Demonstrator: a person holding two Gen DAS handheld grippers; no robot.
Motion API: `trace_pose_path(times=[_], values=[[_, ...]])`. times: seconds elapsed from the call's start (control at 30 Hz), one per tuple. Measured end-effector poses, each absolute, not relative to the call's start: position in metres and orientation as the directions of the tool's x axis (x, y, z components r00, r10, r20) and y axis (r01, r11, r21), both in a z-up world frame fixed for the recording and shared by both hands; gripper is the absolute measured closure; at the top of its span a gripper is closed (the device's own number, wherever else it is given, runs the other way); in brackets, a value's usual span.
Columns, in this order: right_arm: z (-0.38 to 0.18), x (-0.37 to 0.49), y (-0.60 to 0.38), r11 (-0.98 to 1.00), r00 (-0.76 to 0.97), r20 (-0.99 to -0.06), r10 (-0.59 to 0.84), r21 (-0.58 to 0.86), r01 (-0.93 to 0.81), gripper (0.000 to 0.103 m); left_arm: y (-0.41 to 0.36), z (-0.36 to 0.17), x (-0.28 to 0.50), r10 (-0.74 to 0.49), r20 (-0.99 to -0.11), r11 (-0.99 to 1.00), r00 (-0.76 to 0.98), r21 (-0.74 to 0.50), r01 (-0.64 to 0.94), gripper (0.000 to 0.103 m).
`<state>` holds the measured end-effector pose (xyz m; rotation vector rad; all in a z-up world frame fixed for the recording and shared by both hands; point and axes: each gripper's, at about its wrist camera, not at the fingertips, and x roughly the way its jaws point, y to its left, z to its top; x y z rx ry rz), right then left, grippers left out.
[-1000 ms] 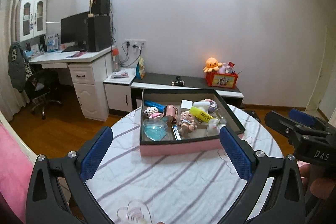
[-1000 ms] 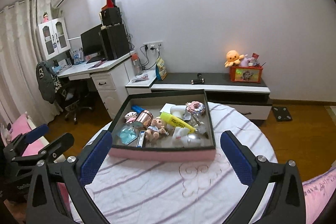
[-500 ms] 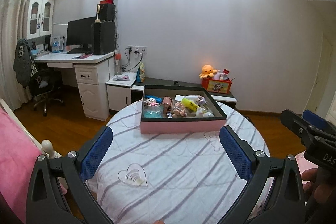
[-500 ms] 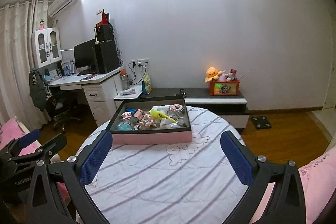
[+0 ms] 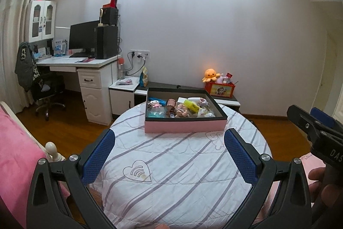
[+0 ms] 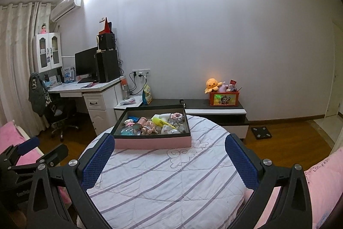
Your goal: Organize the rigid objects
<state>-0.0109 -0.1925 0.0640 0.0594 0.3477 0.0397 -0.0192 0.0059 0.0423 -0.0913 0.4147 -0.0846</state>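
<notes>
Left gripper (image 5: 169, 156): I am holding it with its blue-padded fingers (image 5: 98, 159) spread wide and nothing between them, hovering over the near side of the round table (image 5: 182, 175).
Right gripper (image 6: 169, 159): I am holding it spread just as wide and gripping nothing, also over the near side of the table; from the left wrist view it is showing at the right edge, with my hand (image 5: 321, 184) wrapping its handle.
Tray (image 5: 185, 125): a shallow pink box with a dark rim is sitting on the far half of the table, well apart from both grippers.
Tray contents: small rigid things are lying crowded together inside, among them a yellow highlighter (image 5: 191, 105), a copper-coloured cup (image 5: 171, 103), a small doll (image 5: 182, 111), a pink cartoon figurine (image 5: 154, 103), a blue stick (image 5: 157, 99) along the back wall and a teal transparent piece (image 5: 155, 113) at the front left corner.
Tablecloth (image 6: 171, 175): white with grey stripes, it is covering the table; a heart outline (image 5: 137, 171) is showing near my left gripper.
Room: a white desk (image 6: 85, 87) with a monitor (image 6: 85, 64) is standing at the left wall, and a low cabinet (image 6: 214, 109) behind the table is carrying an orange toy box (image 6: 224, 99) with an orange plush octopus (image 6: 212, 84).
</notes>
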Motion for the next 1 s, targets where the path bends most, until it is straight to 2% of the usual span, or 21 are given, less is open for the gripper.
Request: trace_pose_path(times=[1.0], values=[[0.0656, -0.0139, -0.1959, 0.998, 0.939, -0.341, 0.038, 0.063, -0.017, 0.000, 0.0023, 0.0503, -0.0226, -0.103, -0.393, 0.994, 0.914, -0.085, 0.076, 0.000]])
